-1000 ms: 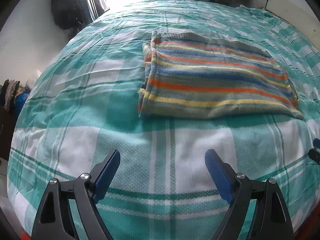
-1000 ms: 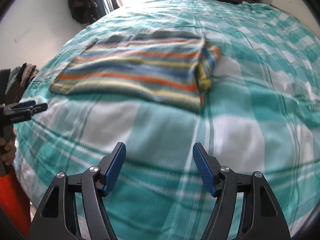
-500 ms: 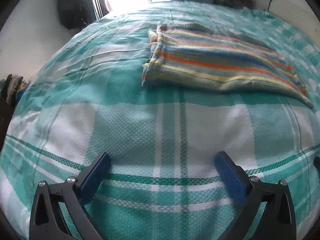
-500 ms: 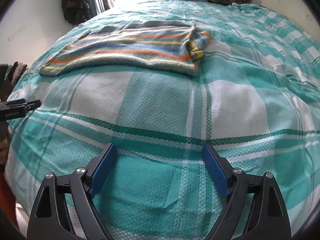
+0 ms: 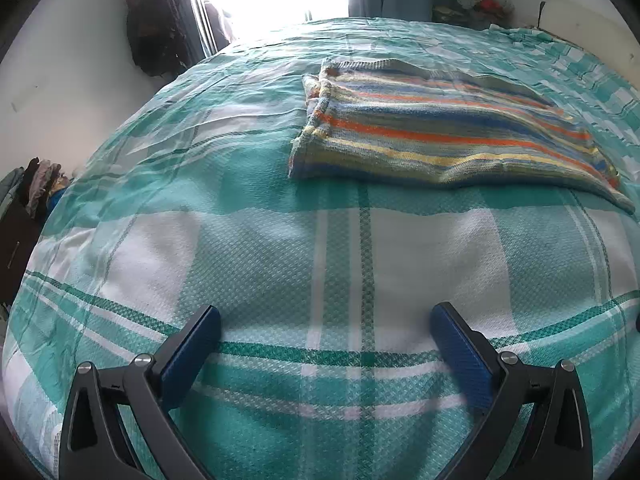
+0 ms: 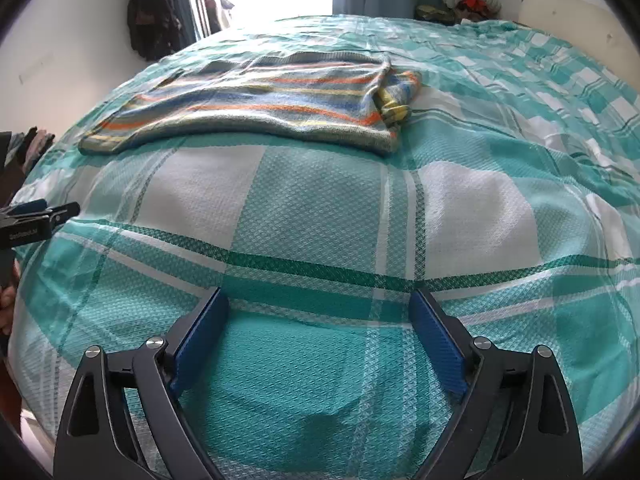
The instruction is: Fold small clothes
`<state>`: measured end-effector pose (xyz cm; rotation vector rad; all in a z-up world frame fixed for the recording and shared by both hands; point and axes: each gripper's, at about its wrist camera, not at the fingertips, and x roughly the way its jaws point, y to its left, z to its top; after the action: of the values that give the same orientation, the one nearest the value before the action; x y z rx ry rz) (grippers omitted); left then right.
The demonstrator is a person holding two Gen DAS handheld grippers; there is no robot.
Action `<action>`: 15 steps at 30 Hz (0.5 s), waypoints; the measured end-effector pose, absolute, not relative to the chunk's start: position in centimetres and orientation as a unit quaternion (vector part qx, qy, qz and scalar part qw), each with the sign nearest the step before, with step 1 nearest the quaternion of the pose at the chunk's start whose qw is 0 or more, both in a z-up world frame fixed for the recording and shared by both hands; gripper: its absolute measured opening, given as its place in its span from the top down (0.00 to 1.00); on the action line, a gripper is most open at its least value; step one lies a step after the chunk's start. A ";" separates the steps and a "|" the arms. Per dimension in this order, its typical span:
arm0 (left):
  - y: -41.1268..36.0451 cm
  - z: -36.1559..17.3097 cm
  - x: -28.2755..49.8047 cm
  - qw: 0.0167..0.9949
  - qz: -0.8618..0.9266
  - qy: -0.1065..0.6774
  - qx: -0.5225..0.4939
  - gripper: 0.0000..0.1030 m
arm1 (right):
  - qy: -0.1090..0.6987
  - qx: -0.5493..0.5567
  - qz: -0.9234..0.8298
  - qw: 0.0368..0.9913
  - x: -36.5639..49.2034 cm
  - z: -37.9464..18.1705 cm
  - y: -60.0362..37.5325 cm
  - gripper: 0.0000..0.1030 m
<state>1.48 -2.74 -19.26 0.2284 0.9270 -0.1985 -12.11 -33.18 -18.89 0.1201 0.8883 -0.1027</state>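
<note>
Both grippers, left and right, gape empty (just widened), risking pinching the bedsheet with the sweater.

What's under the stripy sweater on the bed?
The stripy sweater lies flat on the teal checked bedcover, which shows all around it. A bunched striped part pokes out at one end. Anything else underneath is covered, so I cannot tell.
</note>
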 end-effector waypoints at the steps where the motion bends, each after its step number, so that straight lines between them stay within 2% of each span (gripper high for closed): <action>1: -2.7 -19.3 1.5 0.884 -0.095 0.445 0.110 0.00 | 0.429 0.058 -0.050 0.900 -12.1 -18.9 -33.2 0.10; 15: -2.3 -19.1 1.5 0.871 -0.094 0.475 0.084 0.00 | 0.425 0.056 -0.051 0.902 -12.3 -18.9 -33.0 0.09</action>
<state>1.47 -2.28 -19.10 0.1765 0.9925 -0.1964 -12.26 -33.04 -18.88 0.1156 0.8779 -0.1062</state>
